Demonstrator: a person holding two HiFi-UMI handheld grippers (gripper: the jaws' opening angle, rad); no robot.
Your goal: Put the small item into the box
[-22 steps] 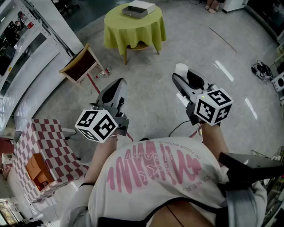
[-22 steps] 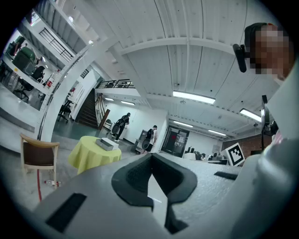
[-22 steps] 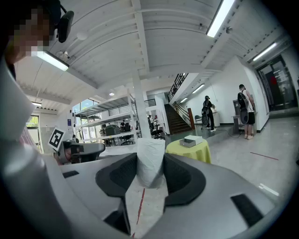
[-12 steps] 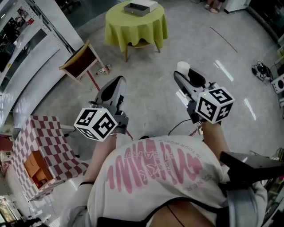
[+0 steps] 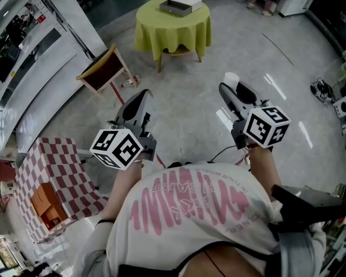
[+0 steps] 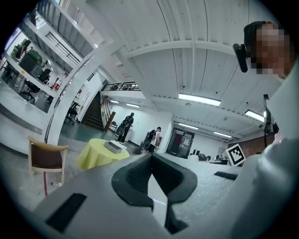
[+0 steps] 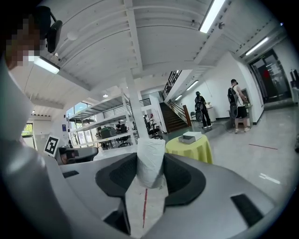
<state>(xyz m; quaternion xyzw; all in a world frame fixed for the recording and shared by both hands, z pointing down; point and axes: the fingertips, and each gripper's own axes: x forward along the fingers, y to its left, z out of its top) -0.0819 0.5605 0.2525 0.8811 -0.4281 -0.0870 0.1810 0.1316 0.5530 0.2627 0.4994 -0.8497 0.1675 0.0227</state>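
Box [image 5: 180, 6] on yellow-clothed table [image 5: 172, 31], grey floor [image 5: 186, 111]

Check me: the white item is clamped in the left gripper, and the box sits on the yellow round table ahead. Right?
Wrong gripper. The white item is clamped in the right gripper, as the right gripper view shows; the left gripper has its jaws together on nothing. The box does sit on the yellow round table ahead.

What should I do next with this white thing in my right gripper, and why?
Probably step forward toward the yellow table, with the right gripper clamped on the white item. The box sits on that table, far across the floor and out of reach from here.
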